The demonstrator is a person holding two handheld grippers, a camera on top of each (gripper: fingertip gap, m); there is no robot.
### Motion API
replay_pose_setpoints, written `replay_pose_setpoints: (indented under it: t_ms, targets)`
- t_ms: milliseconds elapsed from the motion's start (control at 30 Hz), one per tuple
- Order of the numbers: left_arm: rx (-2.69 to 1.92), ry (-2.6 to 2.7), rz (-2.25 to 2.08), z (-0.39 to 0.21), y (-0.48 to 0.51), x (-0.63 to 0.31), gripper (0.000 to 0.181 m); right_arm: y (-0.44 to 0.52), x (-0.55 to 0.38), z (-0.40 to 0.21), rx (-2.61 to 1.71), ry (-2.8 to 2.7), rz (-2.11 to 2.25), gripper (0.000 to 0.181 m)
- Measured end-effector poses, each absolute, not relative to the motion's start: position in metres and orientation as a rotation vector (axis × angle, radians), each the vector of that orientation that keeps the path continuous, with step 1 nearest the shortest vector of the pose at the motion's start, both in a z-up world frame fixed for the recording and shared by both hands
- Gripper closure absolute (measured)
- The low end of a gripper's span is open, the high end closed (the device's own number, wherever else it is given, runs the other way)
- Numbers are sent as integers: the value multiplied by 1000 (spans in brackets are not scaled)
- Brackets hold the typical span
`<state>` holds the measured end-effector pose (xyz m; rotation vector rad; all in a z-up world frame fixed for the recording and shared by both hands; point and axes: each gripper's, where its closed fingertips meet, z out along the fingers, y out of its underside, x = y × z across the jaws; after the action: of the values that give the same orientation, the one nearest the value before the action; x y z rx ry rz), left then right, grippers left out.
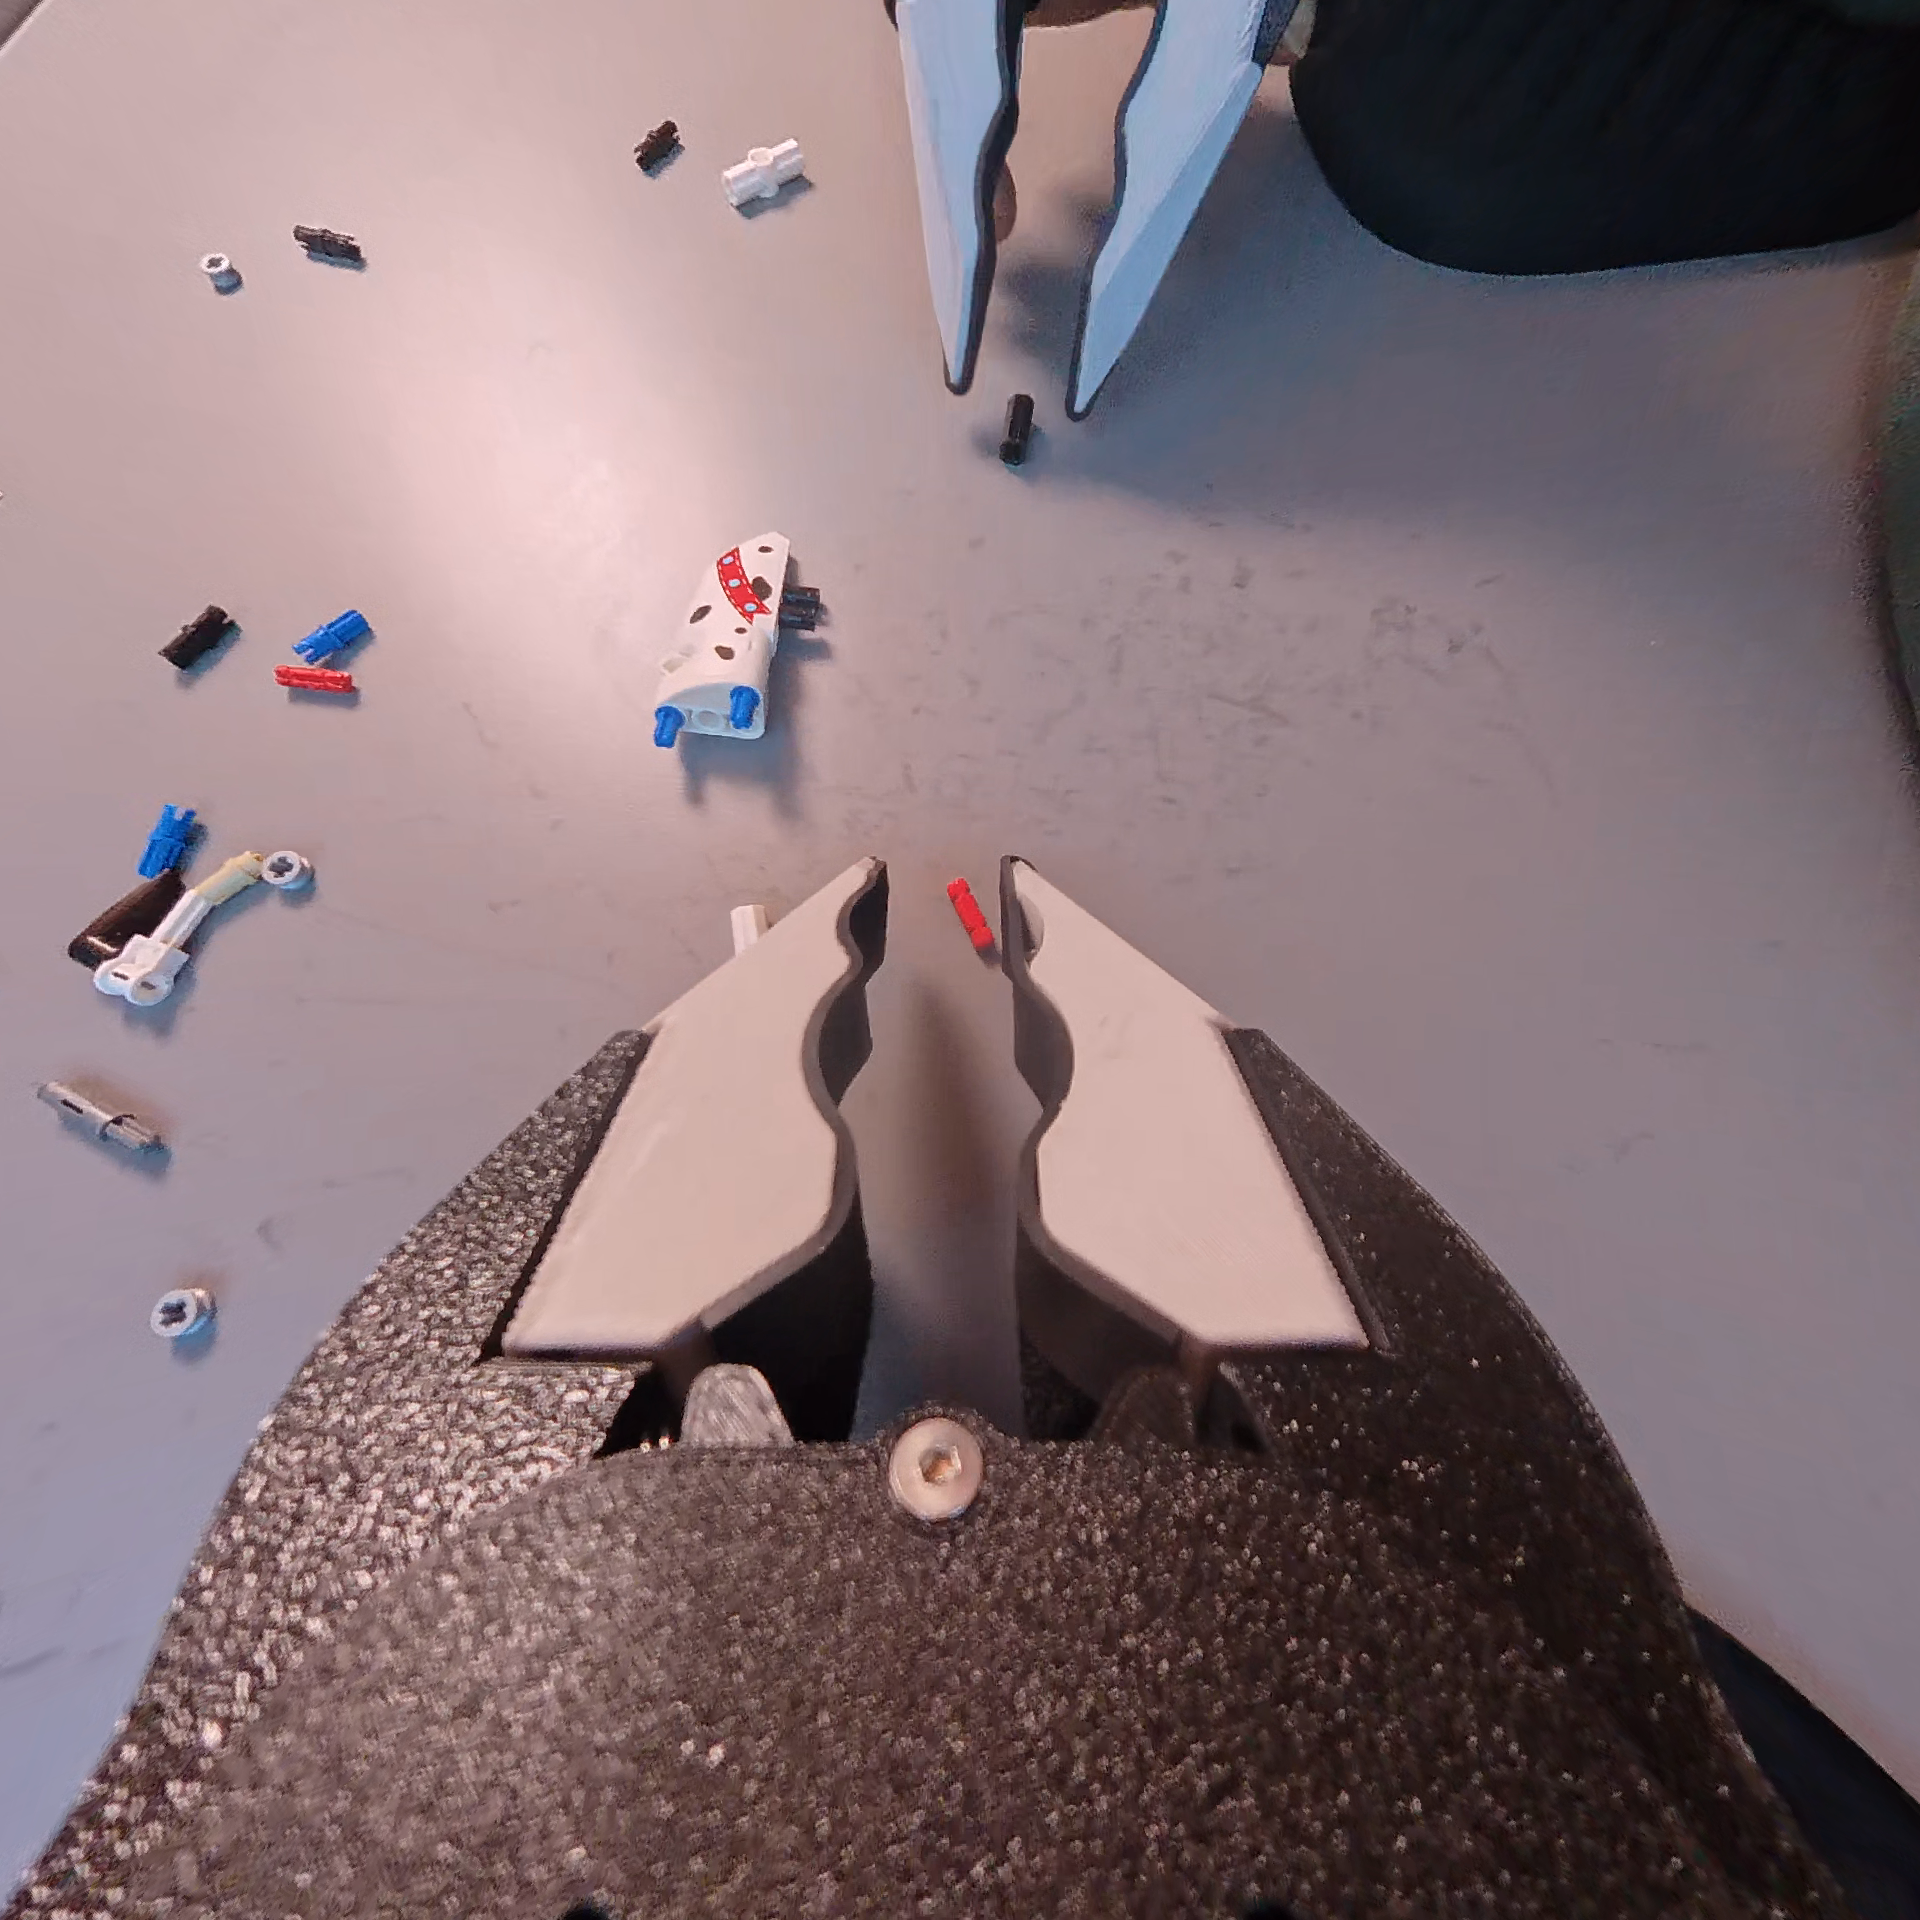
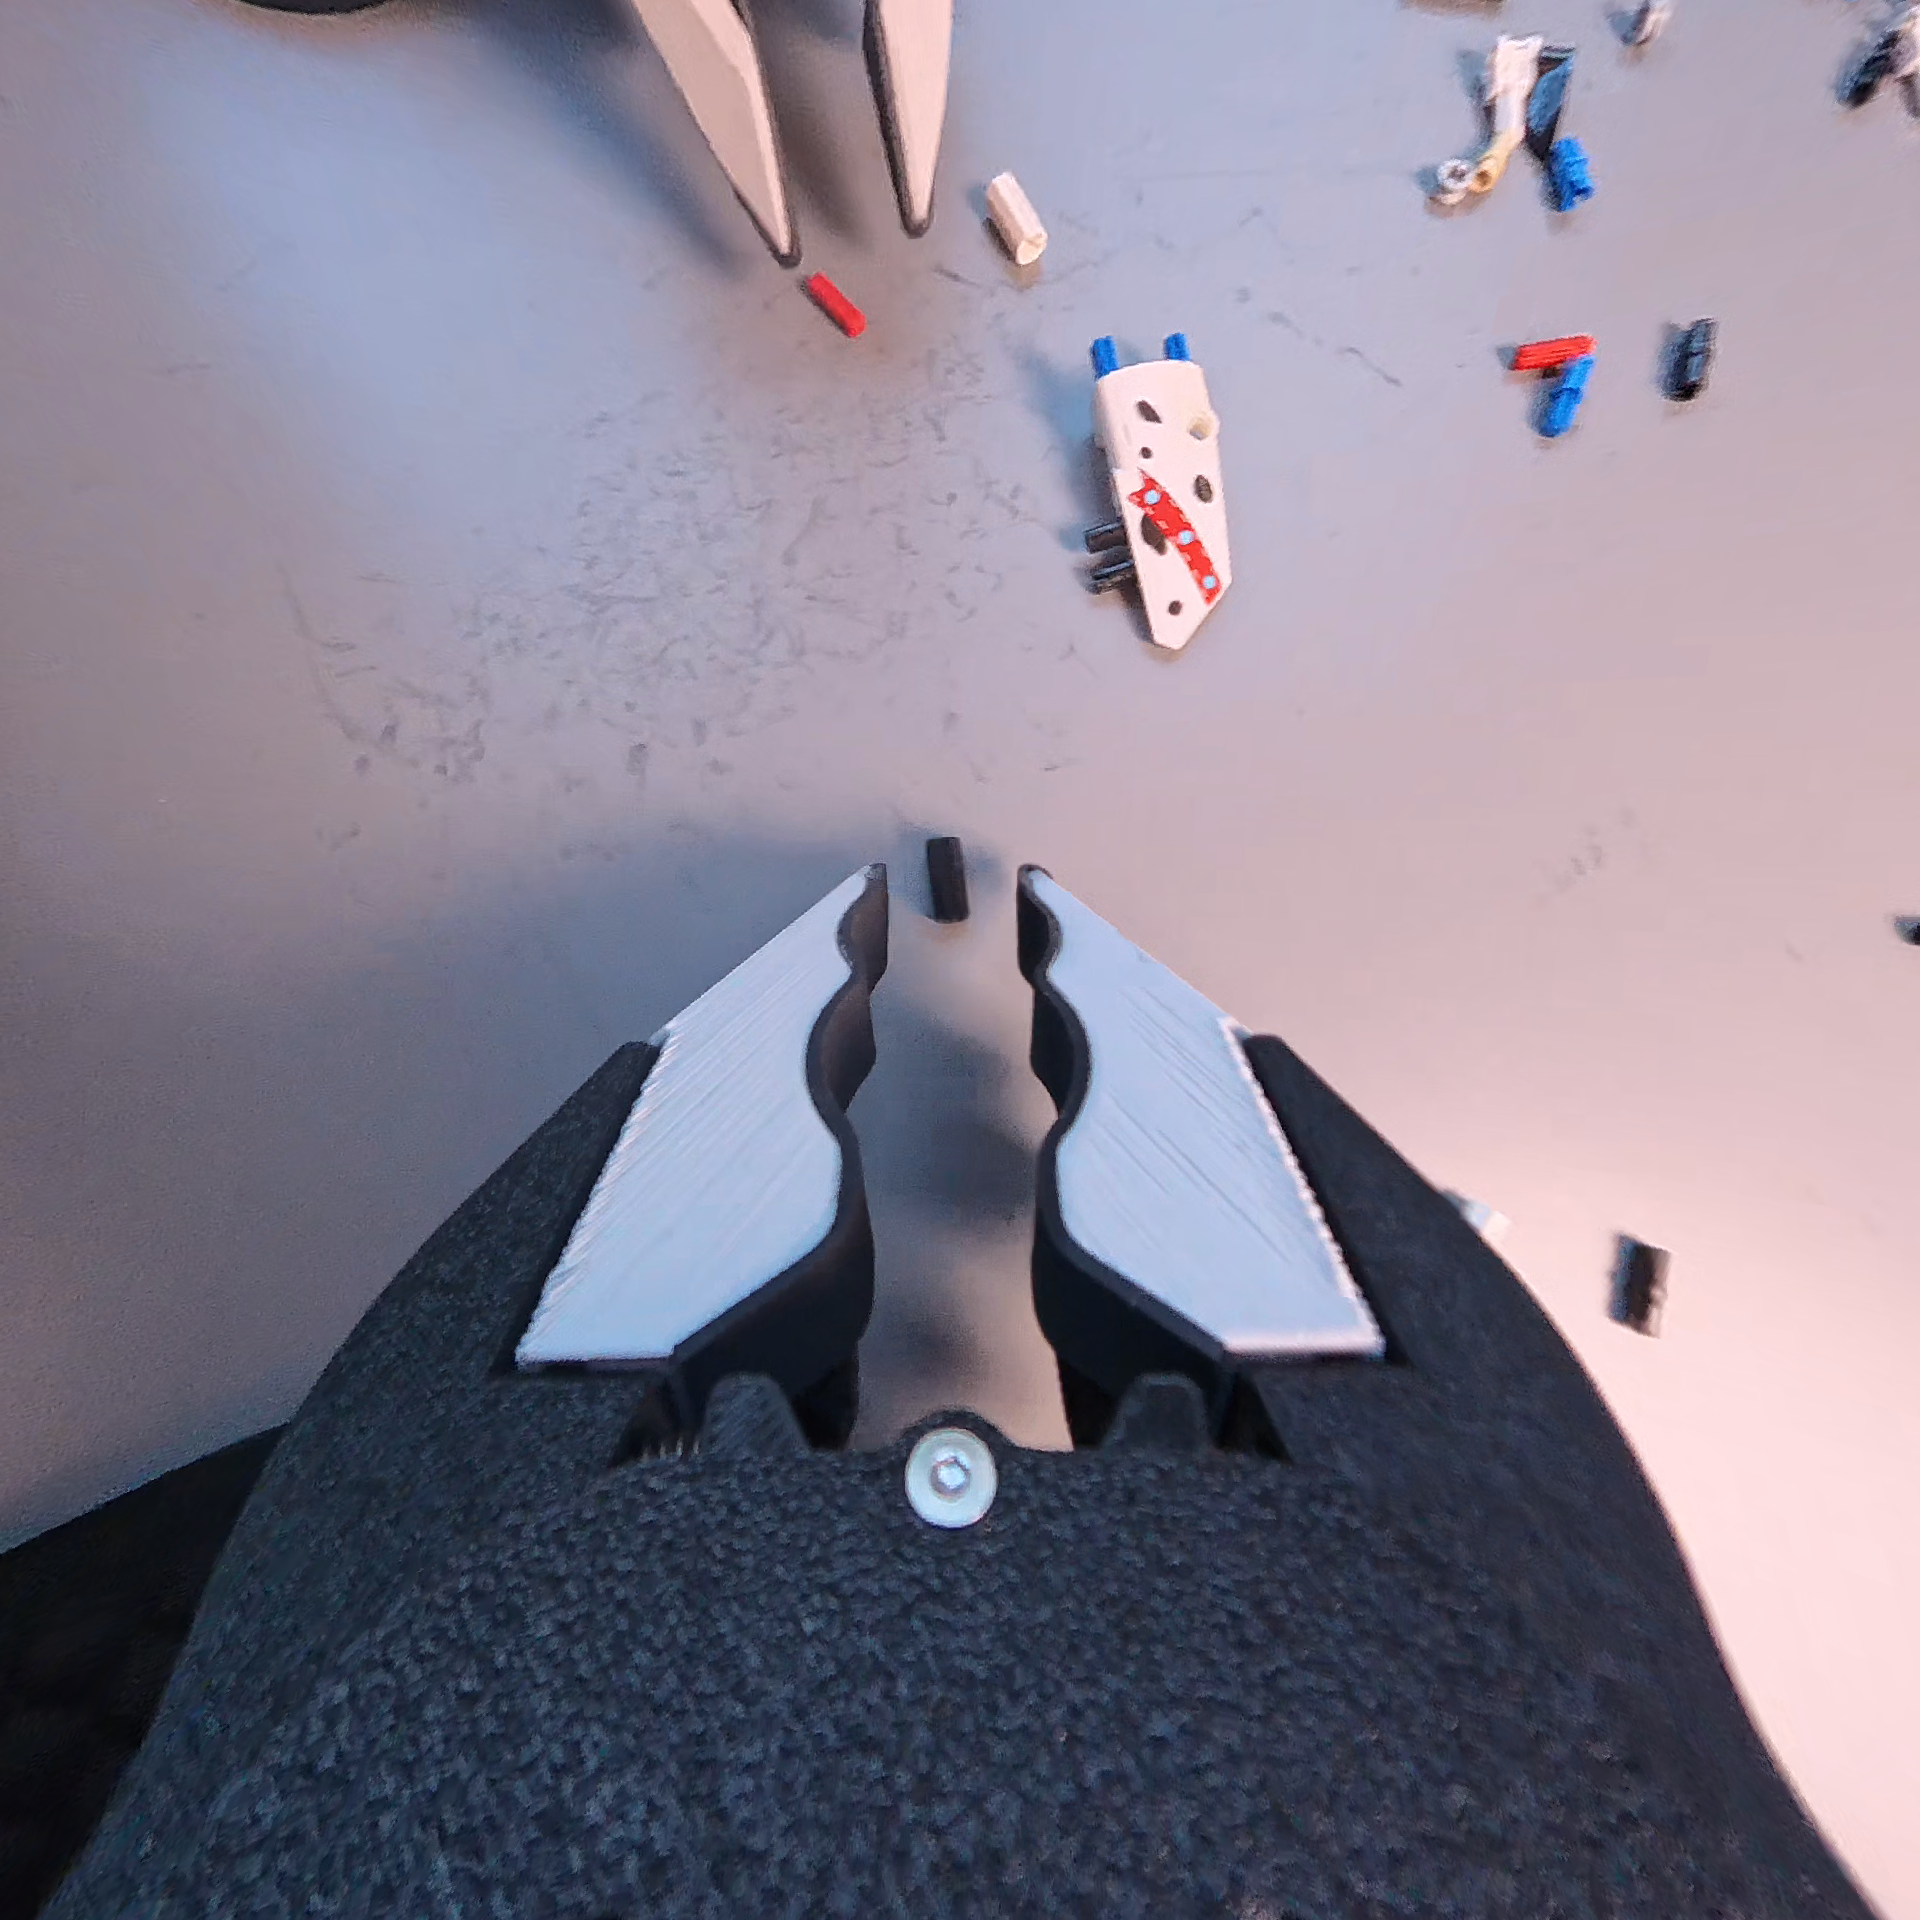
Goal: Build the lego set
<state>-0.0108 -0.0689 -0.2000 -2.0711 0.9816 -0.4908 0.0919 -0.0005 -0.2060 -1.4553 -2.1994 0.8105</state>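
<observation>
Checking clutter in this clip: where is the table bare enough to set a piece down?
The table is bare between the white spotted piece, the right gripper and the left gripper, both open. It is crowded beyond the spotted piece, among the scattered small pins.

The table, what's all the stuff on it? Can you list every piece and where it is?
White spotted piece: 1, white with a red band, blue and black pins stuck in it, middle of the table.
Red pins: 2; one between the left gripper's fingertips, one far left.
Black pins: 5 loose; one between the right gripper's fingertips, the others scattered.
Blue pins: 2 loose, left side, one beside the far red pin.
White connector: 1, far side.
White tube: 1, beside the left gripper.
White arm with black cone: 1 cluster, left edge.
Grey axle: 1, left edge.
Small grey rings: 3, left side.
Table: 1, grey.
Left gripper: open.
Right gripper: open.
</observation>
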Motion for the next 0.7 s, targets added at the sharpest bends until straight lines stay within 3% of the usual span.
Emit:
replay_pose_setpoints:
  t_ms: [100,533,700]
  targets:
    - [-2066,991,-490,-200,-69,-8,160,-2,92,-211,-1443,-2235,762,175]
    - [-1950,832,-846,-160,-74,32,156,-71,31,-154,-982,-2067,907,175]
    - [-1944,844,-893,-159,-78,34,164,-78,25,-155,-942,-2072,876,175]
